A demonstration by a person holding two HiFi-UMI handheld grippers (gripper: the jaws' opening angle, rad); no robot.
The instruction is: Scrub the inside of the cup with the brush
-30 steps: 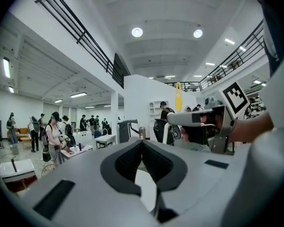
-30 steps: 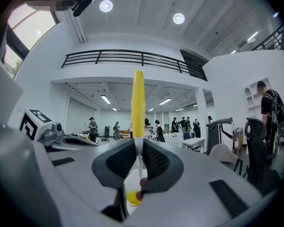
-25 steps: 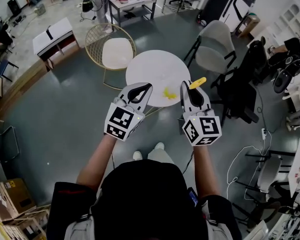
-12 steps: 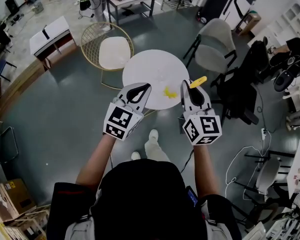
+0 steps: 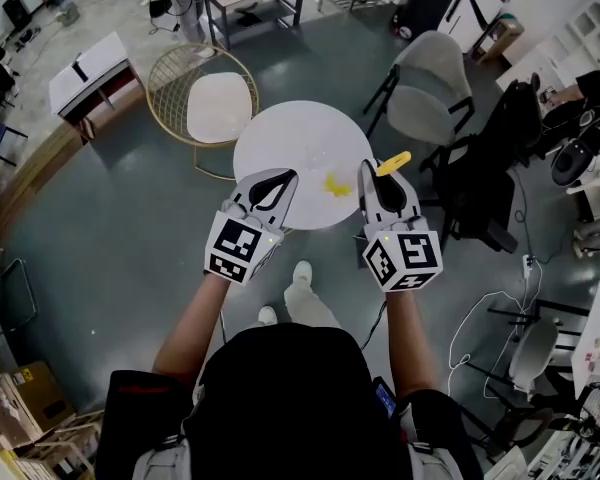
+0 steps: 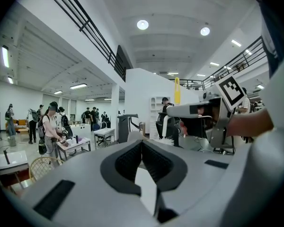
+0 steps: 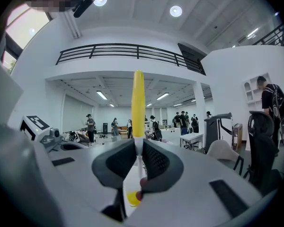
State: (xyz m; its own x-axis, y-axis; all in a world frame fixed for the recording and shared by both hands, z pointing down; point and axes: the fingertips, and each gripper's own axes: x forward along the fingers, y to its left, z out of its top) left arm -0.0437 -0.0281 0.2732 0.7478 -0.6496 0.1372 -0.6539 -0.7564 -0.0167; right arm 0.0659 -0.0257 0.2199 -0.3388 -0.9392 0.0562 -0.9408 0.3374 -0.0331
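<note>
My right gripper (image 5: 379, 179) is shut on the brush, whose yellow handle (image 5: 394, 164) sticks out past the fingertips. In the right gripper view the yellow handle (image 7: 138, 103) stands upright and its thin white shaft is pinched between the jaws. My left gripper (image 5: 277, 181) is shut with nothing in it; its jaws meet (image 6: 142, 144) with no gap. Both grippers hover side by side over the near edge of a round white table (image 5: 280, 143). A small yellow object (image 5: 337, 184), probably the cup, lies on the table between the two grippers; I cannot make out its shape.
A gold wire chair (image 5: 202, 106) with a white seat stands left of the table. Grey and black office chairs (image 5: 430, 98) stand to its right. Desks and several people (image 6: 49, 126) are farther back. Cables (image 5: 490, 313) lie on the floor at right.
The round table and the chairs have slid left and closer in the head view as the person stepped forward. Both grippers keep their pose and their closed jaws.
</note>
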